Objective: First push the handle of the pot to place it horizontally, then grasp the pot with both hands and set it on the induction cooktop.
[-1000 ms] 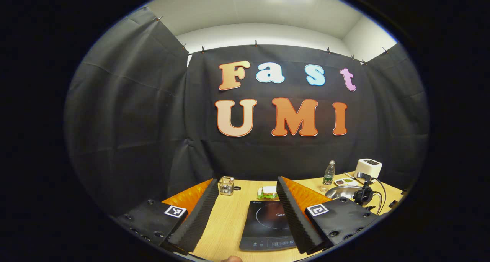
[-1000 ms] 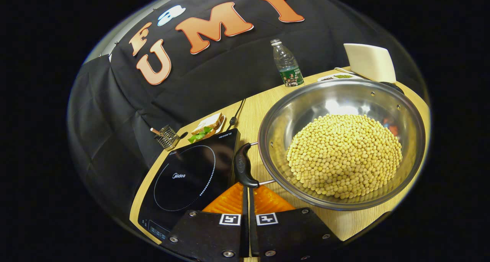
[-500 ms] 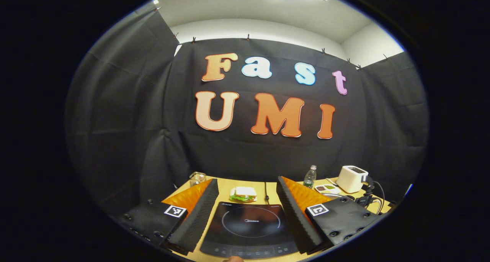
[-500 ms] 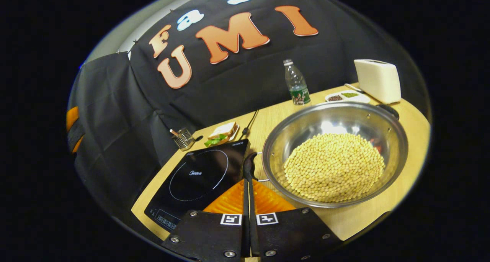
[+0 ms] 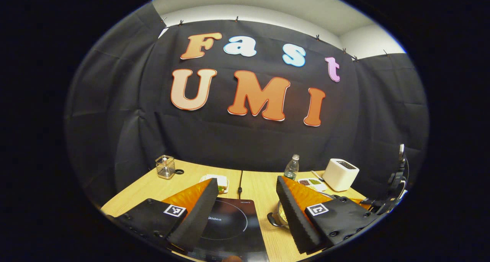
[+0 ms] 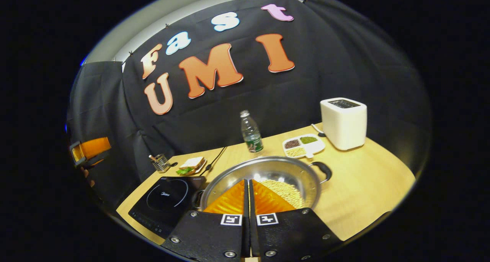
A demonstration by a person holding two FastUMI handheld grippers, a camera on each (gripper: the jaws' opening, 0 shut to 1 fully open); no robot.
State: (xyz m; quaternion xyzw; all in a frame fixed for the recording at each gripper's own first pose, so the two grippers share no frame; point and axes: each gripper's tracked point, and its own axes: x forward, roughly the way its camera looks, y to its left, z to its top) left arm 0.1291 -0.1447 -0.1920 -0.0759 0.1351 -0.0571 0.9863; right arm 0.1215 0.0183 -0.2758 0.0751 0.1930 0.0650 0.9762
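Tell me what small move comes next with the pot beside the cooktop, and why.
Probably open the right gripper and bring it to the far handle of the pot. Its fingers are closed over the pot holding nothing, the pot sits on the table beside the cooktop, and the left gripper is already open.

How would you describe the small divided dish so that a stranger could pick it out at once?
Start at the white toaster near the back of the wooden table. Just beside it, between the toaster and the water bottle, lies the divided dish. It alone is a flat white tray with separate dark, green and pale fillings.
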